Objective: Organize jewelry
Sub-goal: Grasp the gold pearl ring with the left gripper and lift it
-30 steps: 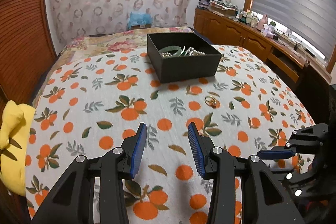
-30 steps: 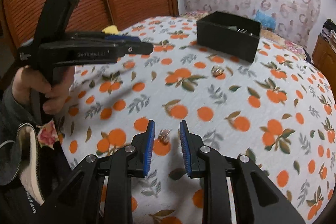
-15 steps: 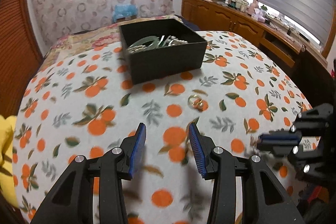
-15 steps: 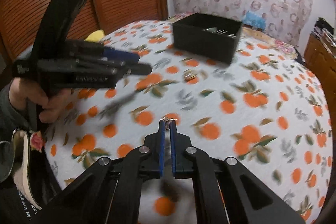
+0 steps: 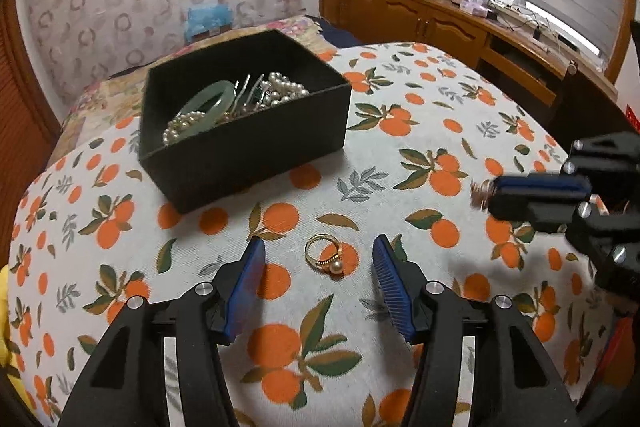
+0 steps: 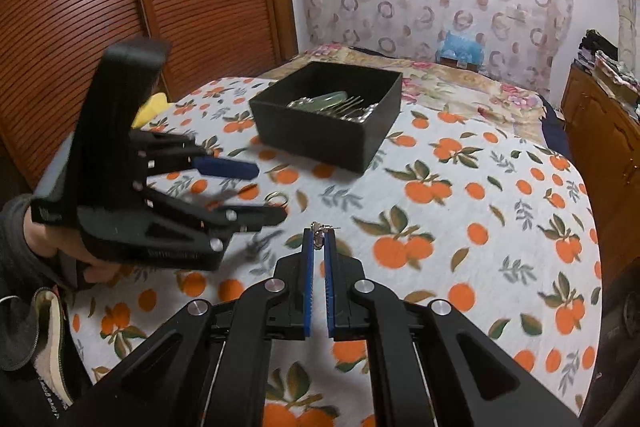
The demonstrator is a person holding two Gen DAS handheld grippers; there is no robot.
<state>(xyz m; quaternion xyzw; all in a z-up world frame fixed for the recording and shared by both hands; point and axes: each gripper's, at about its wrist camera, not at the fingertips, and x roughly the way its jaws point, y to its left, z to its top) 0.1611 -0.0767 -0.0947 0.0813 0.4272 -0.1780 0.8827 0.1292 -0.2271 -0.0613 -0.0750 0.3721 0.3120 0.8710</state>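
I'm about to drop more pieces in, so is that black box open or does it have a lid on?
Open. The box has no lid; a green bangle and pearls show inside.

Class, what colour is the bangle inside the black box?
Pale green bangle, clearest in the left wrist view.

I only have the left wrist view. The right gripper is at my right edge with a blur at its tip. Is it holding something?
Observer: Yes. The right gripper is shut on a small metallic piece, pinched at the very fingertips.
Operator: And my left gripper, is it down on the ring?
Observer: Seen from the side, the left gripper, whose jaws have just been opening, appears to hover off the cloth. The gold ring lies between its tips, not gripped.
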